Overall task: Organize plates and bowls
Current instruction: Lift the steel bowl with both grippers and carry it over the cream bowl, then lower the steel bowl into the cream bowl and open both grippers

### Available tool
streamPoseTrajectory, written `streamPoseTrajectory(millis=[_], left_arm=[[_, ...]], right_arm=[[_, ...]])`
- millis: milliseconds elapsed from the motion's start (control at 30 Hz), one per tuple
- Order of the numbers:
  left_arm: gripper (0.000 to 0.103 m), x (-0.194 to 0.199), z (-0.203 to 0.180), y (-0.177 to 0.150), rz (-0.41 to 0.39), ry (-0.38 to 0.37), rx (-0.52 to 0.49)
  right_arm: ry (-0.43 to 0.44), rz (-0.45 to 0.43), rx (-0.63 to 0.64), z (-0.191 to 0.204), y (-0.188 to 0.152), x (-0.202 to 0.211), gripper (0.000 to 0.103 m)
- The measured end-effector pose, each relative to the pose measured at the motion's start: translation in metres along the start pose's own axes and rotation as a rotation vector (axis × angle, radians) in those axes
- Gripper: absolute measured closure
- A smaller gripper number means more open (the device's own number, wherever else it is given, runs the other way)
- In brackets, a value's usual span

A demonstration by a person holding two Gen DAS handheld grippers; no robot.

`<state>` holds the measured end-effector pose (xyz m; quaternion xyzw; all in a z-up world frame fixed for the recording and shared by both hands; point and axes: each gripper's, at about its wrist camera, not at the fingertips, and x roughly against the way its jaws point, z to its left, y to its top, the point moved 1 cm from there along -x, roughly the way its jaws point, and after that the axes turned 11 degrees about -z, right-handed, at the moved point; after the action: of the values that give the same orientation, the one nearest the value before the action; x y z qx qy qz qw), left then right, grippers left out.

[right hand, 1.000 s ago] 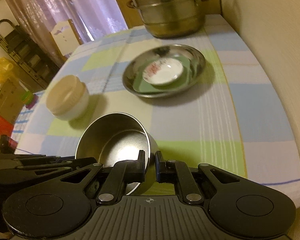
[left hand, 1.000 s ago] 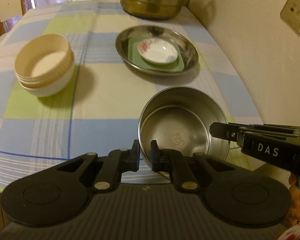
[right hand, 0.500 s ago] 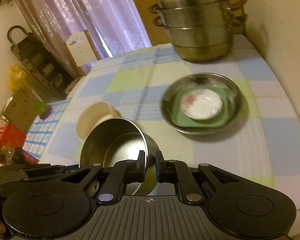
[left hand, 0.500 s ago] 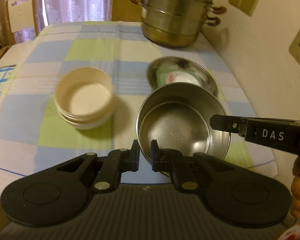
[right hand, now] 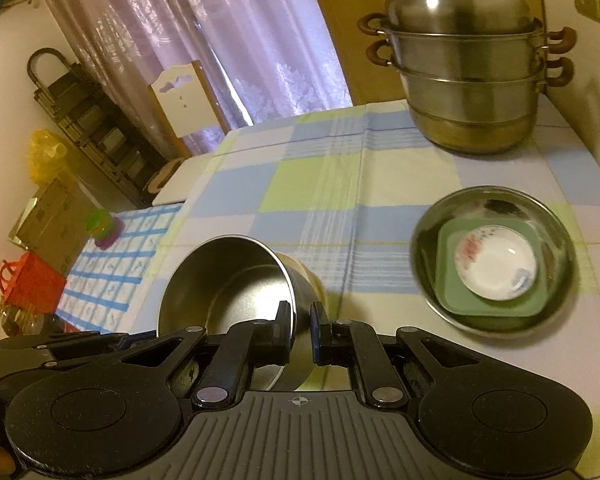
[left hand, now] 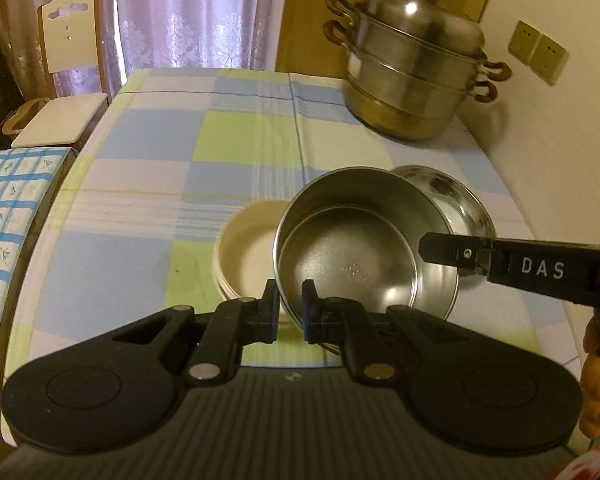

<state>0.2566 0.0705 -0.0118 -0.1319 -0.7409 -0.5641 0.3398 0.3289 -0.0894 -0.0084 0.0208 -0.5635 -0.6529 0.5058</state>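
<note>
Both grippers hold one steel bowl [left hand: 364, 248] by its rim, lifted and tilted above the table. My left gripper [left hand: 290, 308] is shut on its near rim. My right gripper [right hand: 300, 330] is shut on its right rim; the bowl also shows in the right wrist view [right hand: 236, 280]. Just beyond and partly under it sits a stack of cream bowls [left hand: 246, 252]. A steel plate [right hand: 496, 260] at the right holds a green square plate [right hand: 452, 292] and a small white floral dish [right hand: 496, 270].
A large steel steamer pot [left hand: 416, 68] stands at the table's far right by the wall. The checked tablecloth [left hand: 180, 184] covers the table. A white chair [left hand: 64, 92] and a blue-checked surface [left hand: 8, 200] lie off the left edge.
The steel bowl, held by both grippers, has risen and moved left, from beside the steel plate to over the cream bowl stack.
</note>
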Motion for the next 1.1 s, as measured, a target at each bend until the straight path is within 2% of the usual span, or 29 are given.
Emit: streamPoseTrajectory(millis=[267, 500, 1100], left_arm=[[0.094, -0.022, 0.029, 0.015, 0.014, -0.004, 0.006], [0.094, -0.043, 0.042, 0.016, 0.043, -0.006, 0.012], [0.094, -0.071, 0.049, 0.009, 0.099, -0.003, 0.024]], right_arm=[[-0.018, 0.024, -0.017, 0.013, 0.007, -0.038, 0.093], [-0.04, 0.061, -0.046, 0.011, 0.003, -0.062, 0.093], [-0.069, 0.11, -0.06, 0.004, -0.003, -0.087, 0.093]])
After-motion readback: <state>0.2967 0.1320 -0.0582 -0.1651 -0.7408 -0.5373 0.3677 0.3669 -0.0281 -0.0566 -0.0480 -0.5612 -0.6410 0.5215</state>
